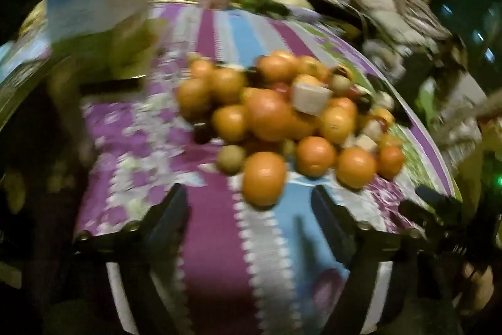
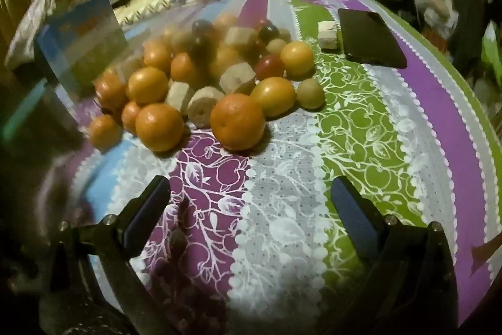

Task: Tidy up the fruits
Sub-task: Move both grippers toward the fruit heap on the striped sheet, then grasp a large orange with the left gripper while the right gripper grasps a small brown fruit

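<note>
Heaping round glossy oranges [image 2: 237,121] | floral striped cloth [image 2: 360,153] | flat black phone [image 2: 370,38]

Oranges [image 2: 237,120] bright orange; small round fruits [image 2: 310,92] olive-green, others [image 2: 269,66] dark red. Cut chunks [image 2: 237,78] pale beige. Bedcover [image 2: 360,146] striped purple, green, grey, light blue, with white apple-and-leaf print. Phone [image 2: 371,38] glossy black. Box [image 2: 83,44] blue.

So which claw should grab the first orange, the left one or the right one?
Probably the left claw. It is open, and the nearest orange sits almost between its fingertips. The right claw is open too, but its closest orange lies farther ahead across the striped cloth.
</note>
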`<state>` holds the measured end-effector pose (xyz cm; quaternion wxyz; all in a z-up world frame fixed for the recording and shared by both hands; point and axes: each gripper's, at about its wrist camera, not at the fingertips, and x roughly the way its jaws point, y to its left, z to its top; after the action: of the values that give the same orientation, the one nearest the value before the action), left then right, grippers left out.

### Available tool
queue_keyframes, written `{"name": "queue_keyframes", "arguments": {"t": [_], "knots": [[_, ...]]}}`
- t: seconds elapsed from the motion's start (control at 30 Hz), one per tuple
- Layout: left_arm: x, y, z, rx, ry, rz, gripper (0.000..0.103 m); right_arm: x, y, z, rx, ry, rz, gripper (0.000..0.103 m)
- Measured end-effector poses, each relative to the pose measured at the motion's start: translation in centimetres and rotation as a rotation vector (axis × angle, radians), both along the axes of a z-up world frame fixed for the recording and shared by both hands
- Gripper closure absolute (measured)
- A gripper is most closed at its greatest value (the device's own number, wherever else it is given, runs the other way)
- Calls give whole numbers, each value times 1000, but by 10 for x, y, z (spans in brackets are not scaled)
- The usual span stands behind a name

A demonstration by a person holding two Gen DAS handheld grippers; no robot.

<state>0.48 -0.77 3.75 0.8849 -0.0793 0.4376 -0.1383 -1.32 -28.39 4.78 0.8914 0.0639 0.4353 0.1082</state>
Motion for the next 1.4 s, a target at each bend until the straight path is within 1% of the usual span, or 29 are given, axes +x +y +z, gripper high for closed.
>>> {"name": "queue_keyframes", "arguments": {"t": [0.07, 0.1, 0.13, 0.2, 0.27, 0.4, 0.43, 0.47, 0.53, 0.57, 0.6, 0.67, 0.73, 0.8, 0.87, 0.9, 0.97, 1.03, 1.2, 1.37, 1.4], "knots": [[6, -9, -6, -12, 31, -47, 47, -3, -3, 2, 20, -3, -7, 8], [10, -12, -9, -2, 39, -53, 48, -4, -5, 3, 29, -7, -5, 9], [14, -12, -11, 22, 32, -33, 48, -5, -5, 4, 33, -12, -4, 9], [22, -9, -18, 20, 42, -4, 50, -8, -6, 5, 33, -19, -1, 9], [23, -11, -22, 21, 51, 6, 56, -11, -8, 6, 36, -19, 10, 9], [26, -16, -25, 56, 37, 2, 56, -12, -14, 9, 55, -40, 10, 9], [27, -17, -24, 60, 37, 5, 57, -11, -17, 10, 59, -43, 6, 9], [27, -17, -24, 63, 37, 9, 60, -9, -20, 12, 62, -45, 2, 10], [28, -18, -23, 63, 41, 13, 61, -1, -20, 16, 46, -40, 29, 26], [27, -17, -22, 57, 41, 12, 61, 3, -18, 17, 31, -32, 55, 43], [24, -16, -20, 44, 40, 12, 61, 10, -16, 17, 16, -22, 83, 51], [21, -15, -16, 21, 34, 15, 61, 21, -23, 19, 17, -29, 74, 53], [16, -11, -9, -4, 23, 18, 61, 30, -36, 19, 35, -36, 44, 61], [14, -9, -3, -22, 15, 15, 61, 43, -44, 15, 27, -20, 40, 75], [13, -11, 2, -33, 5, 6, 61, 53, -42, 7, -8, 5, 71, 77], [14, -12, 4, -40, 4, 0, 61, 57, -39, 1, -24, 28, 105, 77], [15, -15, 6, -46, 6, -11, 61, 60, -33, -6, -73, 43, 146, 77], [16, -16, 7, -48, 8, -18, 61, 60, -29, -7, -93, 37, 175, 77], [21, -15, 3, -55, 28, -12, 61, 71, -23, -6, -163, 7, 190, 76], [21, -17, 1, -62, 29, -24, 61, 76, -25, -7, -172, -17, 221, 76], [21, -18, 1, -67, 31, -27, 61, 75, -25, -9, -158, -14, 235, 76]]}}
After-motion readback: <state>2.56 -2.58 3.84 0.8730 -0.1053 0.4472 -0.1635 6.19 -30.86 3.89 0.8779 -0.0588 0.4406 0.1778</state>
